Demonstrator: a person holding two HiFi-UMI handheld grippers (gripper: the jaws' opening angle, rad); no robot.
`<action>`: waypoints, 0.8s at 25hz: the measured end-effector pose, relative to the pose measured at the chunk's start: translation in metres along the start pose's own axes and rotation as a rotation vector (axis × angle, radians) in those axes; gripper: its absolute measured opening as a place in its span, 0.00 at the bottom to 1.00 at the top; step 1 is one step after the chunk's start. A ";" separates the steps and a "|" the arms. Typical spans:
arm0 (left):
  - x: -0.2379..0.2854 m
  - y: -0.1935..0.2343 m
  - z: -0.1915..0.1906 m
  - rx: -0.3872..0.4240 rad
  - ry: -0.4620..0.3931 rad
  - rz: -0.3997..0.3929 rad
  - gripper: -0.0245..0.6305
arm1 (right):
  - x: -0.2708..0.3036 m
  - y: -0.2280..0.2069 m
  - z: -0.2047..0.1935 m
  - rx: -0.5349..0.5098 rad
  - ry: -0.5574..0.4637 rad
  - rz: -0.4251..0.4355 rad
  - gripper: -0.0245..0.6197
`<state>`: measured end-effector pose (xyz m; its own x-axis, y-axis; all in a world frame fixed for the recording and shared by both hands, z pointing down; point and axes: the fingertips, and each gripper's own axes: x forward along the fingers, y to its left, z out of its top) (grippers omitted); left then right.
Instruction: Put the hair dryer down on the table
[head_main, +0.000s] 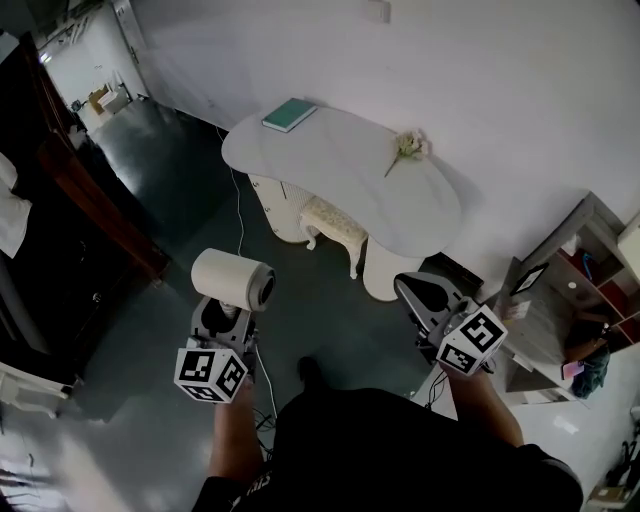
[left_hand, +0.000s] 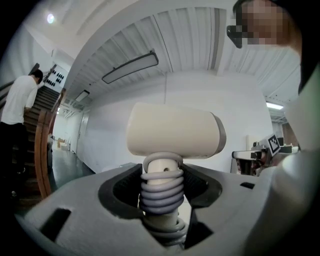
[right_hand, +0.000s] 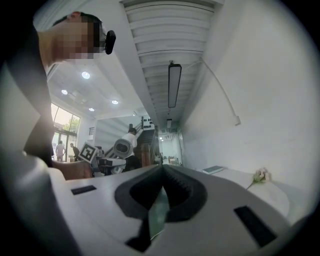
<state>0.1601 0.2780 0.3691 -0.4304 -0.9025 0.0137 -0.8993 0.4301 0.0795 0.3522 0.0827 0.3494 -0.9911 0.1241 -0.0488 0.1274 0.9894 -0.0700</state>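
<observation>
white table (head_main: 330, 170) ahead; cream hair dryer (head_main: 233, 280), cord-wrapped handle.

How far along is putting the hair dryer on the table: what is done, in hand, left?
Done: the left gripper grips the hair dryer by its handle. In hand: the dryer is held over the floor, short of the table. Left: carrying it over and setting it on the bare top. The right gripper is shut, empty.
</observation>
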 end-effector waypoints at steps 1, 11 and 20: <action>0.007 0.006 0.000 0.012 0.002 -0.004 0.40 | 0.008 -0.006 0.000 0.003 0.002 -0.006 0.05; 0.071 0.090 0.007 -0.027 0.011 -0.036 0.40 | 0.115 -0.036 0.002 0.026 0.020 -0.003 0.05; 0.101 0.167 0.010 -0.047 -0.007 -0.045 0.40 | 0.205 -0.040 -0.002 0.012 0.079 0.009 0.05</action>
<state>-0.0337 0.2590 0.3740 -0.3901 -0.9208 0.0017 -0.9133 0.3872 0.1264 0.1438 0.0686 0.3440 -0.9899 0.1391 0.0290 0.1364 0.9873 -0.0815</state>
